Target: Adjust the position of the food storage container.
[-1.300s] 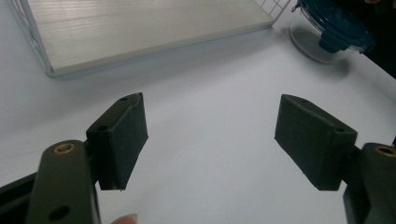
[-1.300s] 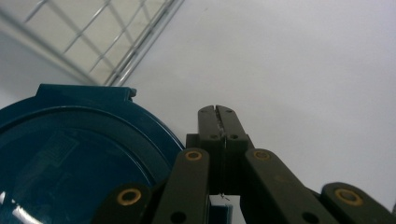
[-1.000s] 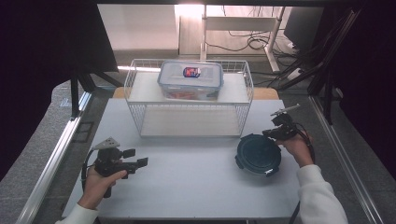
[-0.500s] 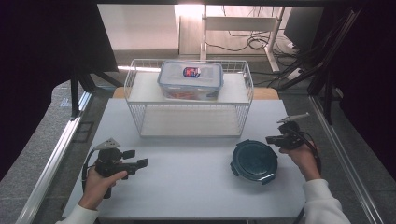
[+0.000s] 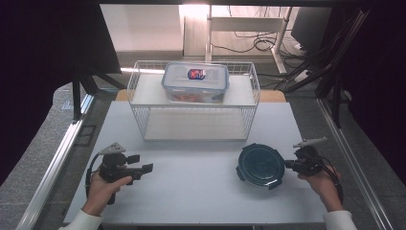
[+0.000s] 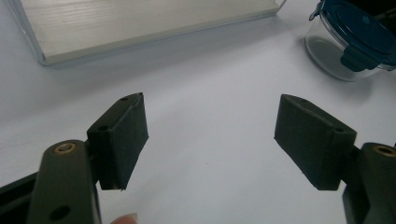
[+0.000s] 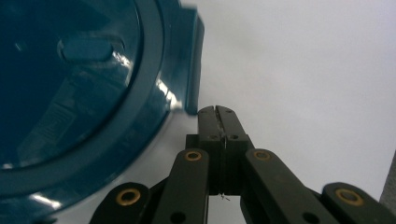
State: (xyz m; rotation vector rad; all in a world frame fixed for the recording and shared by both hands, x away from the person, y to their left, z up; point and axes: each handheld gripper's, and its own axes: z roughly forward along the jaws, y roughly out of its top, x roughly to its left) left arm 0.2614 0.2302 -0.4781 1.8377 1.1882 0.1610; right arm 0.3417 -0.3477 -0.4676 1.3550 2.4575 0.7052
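Two lidded containers: round glass one (image 5: 261, 165), rectangular one (image 5: 195, 82) atop wire basket (image 5: 143, 120).

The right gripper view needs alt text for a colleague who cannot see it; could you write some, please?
Shut black tongs point at the latch tab of a round blue lid on a white table, their tips just beside the tab.

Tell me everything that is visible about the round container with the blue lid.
The round container has a clear, glass-like body and a dark blue plastic lid with locking flaps around its rim and a small oval valve on top. It looks empty. It stands upright on the white table, in front of the wire basket. The shut right gripper is at one flap; contact is unclear.
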